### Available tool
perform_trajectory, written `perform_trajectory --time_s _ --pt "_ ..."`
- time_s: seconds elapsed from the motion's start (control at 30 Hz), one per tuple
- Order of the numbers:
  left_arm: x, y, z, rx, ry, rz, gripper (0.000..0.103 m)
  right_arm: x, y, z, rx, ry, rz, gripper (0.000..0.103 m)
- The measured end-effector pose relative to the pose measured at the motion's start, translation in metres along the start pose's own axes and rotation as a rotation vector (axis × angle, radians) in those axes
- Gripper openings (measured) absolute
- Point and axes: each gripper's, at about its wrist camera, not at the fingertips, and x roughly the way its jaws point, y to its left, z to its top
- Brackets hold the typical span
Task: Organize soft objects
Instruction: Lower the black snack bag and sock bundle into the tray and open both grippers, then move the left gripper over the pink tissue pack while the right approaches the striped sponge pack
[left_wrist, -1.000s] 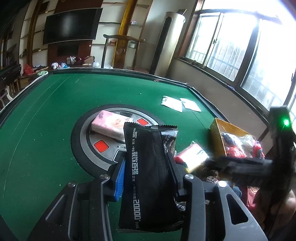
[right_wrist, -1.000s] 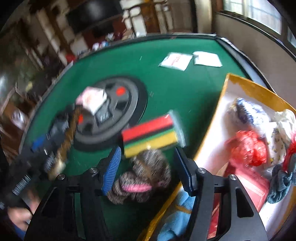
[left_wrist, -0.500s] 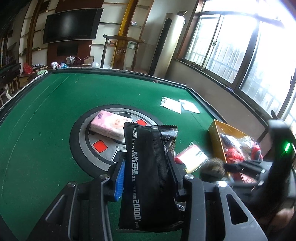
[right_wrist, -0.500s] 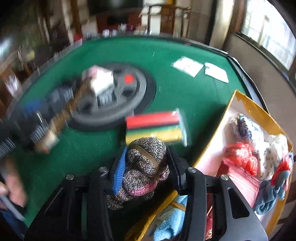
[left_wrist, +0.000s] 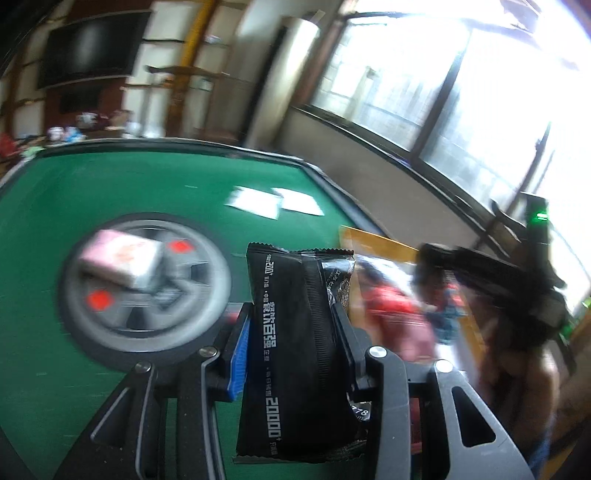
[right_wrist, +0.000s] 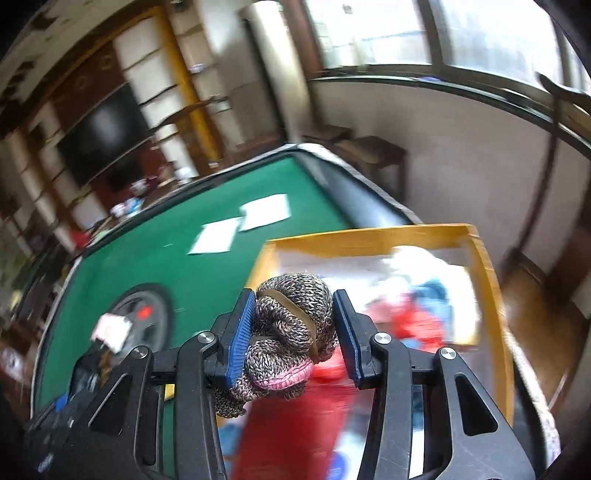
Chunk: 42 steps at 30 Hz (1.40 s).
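My left gripper (left_wrist: 293, 325) is shut on a black snack packet (left_wrist: 291, 387) that stands upright between its pads, above the green table's (left_wrist: 110, 184) right side. In the right wrist view, my right gripper (right_wrist: 294, 336) is shut on a brown-grey knitted bundle (right_wrist: 291, 295) with a pink cuff and a rubber band, held in the air over the near left corner of the yellow box (right_wrist: 369, 234). The box holds red, blue and white soft things, all blurred. From the left wrist view the right gripper (left_wrist: 428, 266) shows as a dark blur over the yellow box (left_wrist: 373, 240).
A pink tissue pack (left_wrist: 120, 258) lies on the round grey hub (left_wrist: 147, 288) in the table's middle. Two white papers (left_wrist: 273, 201) lie near the far right edge. A wall with windows runs close behind the box.
My right gripper closed on the knitted bundle, lifted it off the table and swung right over the box. The left gripper, still holding the packet, swung right toward the box.
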Motion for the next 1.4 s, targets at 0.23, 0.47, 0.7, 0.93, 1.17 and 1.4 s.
perform_trajectory --time_s 0.23,0.47,0.7,0.93,1.17,1.4 --pt "0.054 -0.08 0.012 0.1 0.082 -0.127 0.041 0.004 -0.033 0.011 0.075 -0.036 -0.202 0.042" --pt "0.102 -0.104 0.01 0.122 0.178 -0.135 0.046 -0.004 -0.05 0.017 0.167 -0.046 -0.211 0.044" --pt "0.078 -0.084 0.009 0.071 0.116 -0.2 0.071 -0.026 -0.031 0.017 0.151 -0.164 -0.17 0.066" --pt "0.054 -0.027 0.022 -0.026 0.068 -0.119 0.071 -0.029 -0.001 0.011 0.081 -0.199 -0.037 0.066" --pt "0.047 0.068 0.061 -0.082 0.019 0.137 0.071 -0.023 0.035 -0.003 -0.015 -0.164 0.033 0.066" --pt "0.089 0.142 0.09 -0.122 0.087 0.265 0.071 -0.02 0.053 -0.011 -0.082 -0.15 0.047 0.066"
